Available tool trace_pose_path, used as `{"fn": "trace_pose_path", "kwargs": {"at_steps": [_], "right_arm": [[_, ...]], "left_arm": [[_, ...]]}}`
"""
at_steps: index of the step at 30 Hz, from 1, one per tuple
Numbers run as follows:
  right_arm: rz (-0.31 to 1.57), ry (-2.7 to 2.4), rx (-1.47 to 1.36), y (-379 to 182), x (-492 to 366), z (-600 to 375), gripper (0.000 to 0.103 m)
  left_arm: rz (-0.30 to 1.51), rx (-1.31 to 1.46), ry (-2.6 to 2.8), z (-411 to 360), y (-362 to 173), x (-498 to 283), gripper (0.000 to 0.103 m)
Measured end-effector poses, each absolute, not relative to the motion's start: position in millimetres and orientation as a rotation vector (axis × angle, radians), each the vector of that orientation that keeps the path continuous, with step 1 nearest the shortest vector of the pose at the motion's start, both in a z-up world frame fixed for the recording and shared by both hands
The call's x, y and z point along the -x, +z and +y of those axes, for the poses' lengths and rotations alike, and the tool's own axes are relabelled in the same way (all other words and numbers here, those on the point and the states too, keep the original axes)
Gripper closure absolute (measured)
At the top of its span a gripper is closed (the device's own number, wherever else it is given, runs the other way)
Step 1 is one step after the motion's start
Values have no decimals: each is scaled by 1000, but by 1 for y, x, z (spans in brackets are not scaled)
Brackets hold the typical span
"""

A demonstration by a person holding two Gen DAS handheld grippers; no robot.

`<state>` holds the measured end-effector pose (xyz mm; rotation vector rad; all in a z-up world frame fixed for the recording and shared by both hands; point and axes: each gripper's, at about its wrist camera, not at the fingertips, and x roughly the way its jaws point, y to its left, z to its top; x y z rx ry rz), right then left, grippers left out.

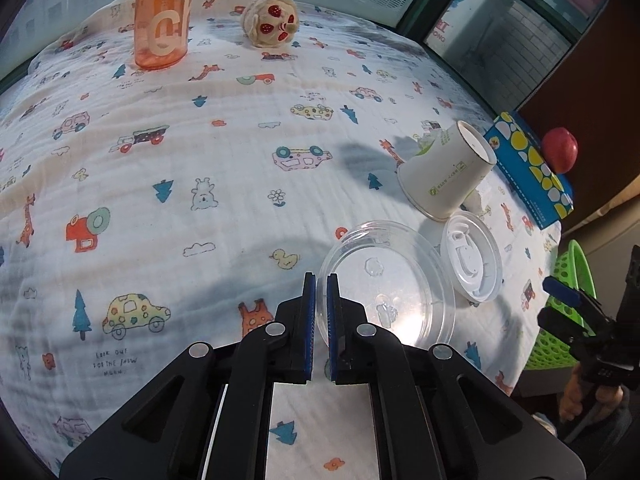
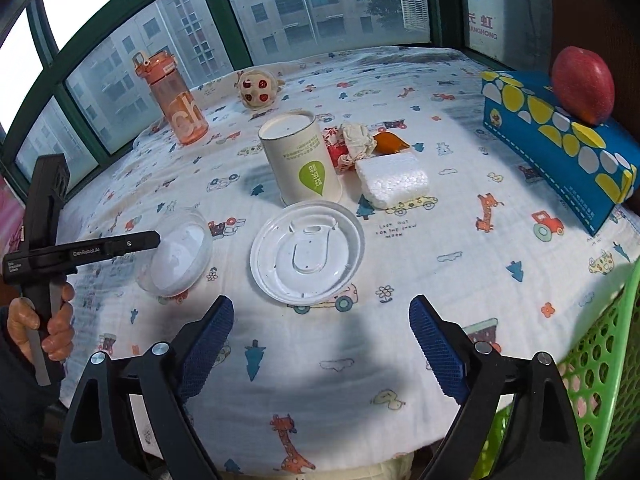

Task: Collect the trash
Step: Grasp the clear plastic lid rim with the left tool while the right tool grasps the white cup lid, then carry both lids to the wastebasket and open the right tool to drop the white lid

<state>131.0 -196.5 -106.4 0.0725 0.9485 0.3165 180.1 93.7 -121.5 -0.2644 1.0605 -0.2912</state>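
My left gripper (image 1: 320,285) is shut on the rim of a clear plastic lid (image 1: 386,280). In the right wrist view that clear lid (image 2: 180,258) hangs tilted at the left gripper's tip, just over the cloth. A white plastic lid (image 2: 308,256) lies flat in front of my right gripper (image 2: 322,312), which is open with nothing between its fingers. Behind it a paper cup (image 2: 304,156) stands upside down. Beside the cup lie crumpled paper (image 2: 356,140), a foam block (image 2: 394,180) and an orange scrap (image 2: 390,142).
A printed cloth (image 2: 460,240) covers the table. A green basket (image 2: 600,360) stands off the right edge. A blue tissue box (image 2: 560,148) with an apple (image 2: 582,84) on it sits at the right. An orange bottle (image 2: 176,100) and a plush toy (image 2: 256,88) stand at the back by the window.
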Motion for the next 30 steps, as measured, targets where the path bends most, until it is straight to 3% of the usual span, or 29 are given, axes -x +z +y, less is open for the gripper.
{"fn": "trace_pose_path", "kwargs": {"at_steps": [30], "right_arm": [[1014, 311, 85, -157, -191, -147, 13]], "left_arm": [[1049, 314, -297, 107, -117, -179, 99]]}}
